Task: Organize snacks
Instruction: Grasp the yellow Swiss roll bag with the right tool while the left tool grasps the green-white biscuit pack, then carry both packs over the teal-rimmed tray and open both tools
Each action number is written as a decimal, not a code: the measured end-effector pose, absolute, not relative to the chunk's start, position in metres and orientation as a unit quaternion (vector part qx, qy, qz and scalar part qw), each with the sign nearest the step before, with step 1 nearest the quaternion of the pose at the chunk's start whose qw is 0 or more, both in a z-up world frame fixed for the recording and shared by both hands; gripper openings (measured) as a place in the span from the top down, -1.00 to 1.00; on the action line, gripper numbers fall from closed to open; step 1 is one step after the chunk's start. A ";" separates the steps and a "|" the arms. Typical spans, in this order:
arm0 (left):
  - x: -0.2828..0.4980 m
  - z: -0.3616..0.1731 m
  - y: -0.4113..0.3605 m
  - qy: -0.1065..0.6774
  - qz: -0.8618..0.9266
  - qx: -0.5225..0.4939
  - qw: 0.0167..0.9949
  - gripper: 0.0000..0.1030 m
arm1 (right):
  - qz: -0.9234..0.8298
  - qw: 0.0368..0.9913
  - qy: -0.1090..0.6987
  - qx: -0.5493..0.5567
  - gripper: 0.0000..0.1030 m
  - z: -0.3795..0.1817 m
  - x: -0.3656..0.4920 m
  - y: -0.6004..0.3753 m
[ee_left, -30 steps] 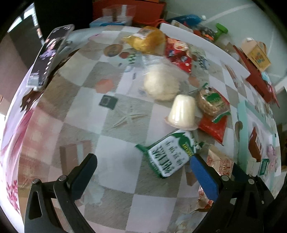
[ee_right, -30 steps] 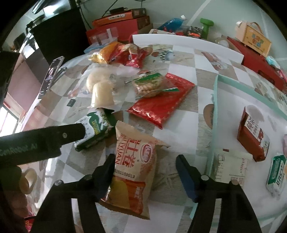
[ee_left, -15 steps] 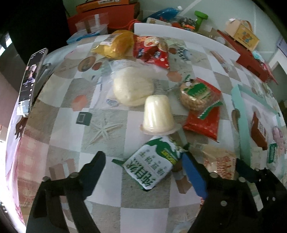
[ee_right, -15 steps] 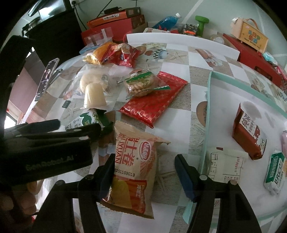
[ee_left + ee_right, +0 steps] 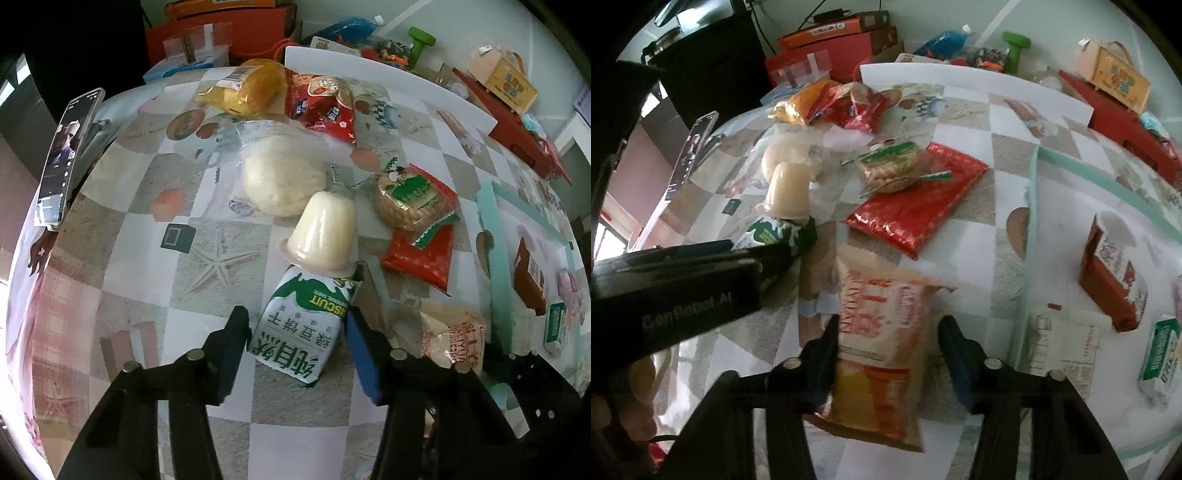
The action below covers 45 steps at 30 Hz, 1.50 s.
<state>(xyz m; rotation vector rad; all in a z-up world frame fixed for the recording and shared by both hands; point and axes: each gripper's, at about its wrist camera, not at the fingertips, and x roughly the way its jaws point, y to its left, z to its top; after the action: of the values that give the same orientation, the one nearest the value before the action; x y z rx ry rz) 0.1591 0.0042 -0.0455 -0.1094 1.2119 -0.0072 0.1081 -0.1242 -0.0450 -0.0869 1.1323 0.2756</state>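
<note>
- My left gripper [image 5: 295,332] has just been closing and now clamps the green biscuit packet [image 5: 301,330] below the jelly cup [image 5: 323,236].
- My right gripper [image 5: 886,343] has just been closing and now grasps the orange snack bag [image 5: 881,339].
- Next: lift both toward the tray [image 5: 1032,221].

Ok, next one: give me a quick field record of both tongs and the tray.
left tongs: jaws just closing, pads pressed on green biscuit pack lying on the table
right tongs: jaws just closing around orange snack bag; far pad's contact unclear
jelly cup: wide end down, at the biscuit pack's far end
tray: teal-rimmed, holds red box, green-white pack, white packet
</note>
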 end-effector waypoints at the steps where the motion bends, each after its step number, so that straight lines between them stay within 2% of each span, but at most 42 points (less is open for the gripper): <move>1: 0.159 -0.046 0.004 0.571 -0.003 -0.049 0.820 -0.03 | 0.132 0.834 0.534 -0.041 0.07 -0.045 0.108 -0.124; 8: 0.158 -0.046 0.002 0.571 0.000 -0.044 0.820 0.07 | 0.139 0.835 0.531 -0.031 0.23 -0.044 0.106 -0.124; 19: 0.146 -0.030 0.003 0.552 -0.015 -0.063 0.831 0.19 | 0.138 0.856 0.499 0.001 0.23 -0.019 0.104 -0.137; 36: 0.130 -0.001 -0.003 0.507 -0.037 -0.080 0.858 0.20 | 0.129 0.876 0.464 0.034 0.23 0.010 0.099 -0.159; 45: 0.128 0.017 -0.030 0.474 -0.068 -0.061 0.876 0.20 | 0.077 0.890 0.442 0.076 0.23 0.026 0.106 -0.211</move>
<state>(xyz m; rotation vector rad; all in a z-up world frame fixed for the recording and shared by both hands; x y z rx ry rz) 0.1277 -0.0304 0.0172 -0.1279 0.9884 -0.1427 0.1057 -0.2110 0.0261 0.1584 0.9188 0.1594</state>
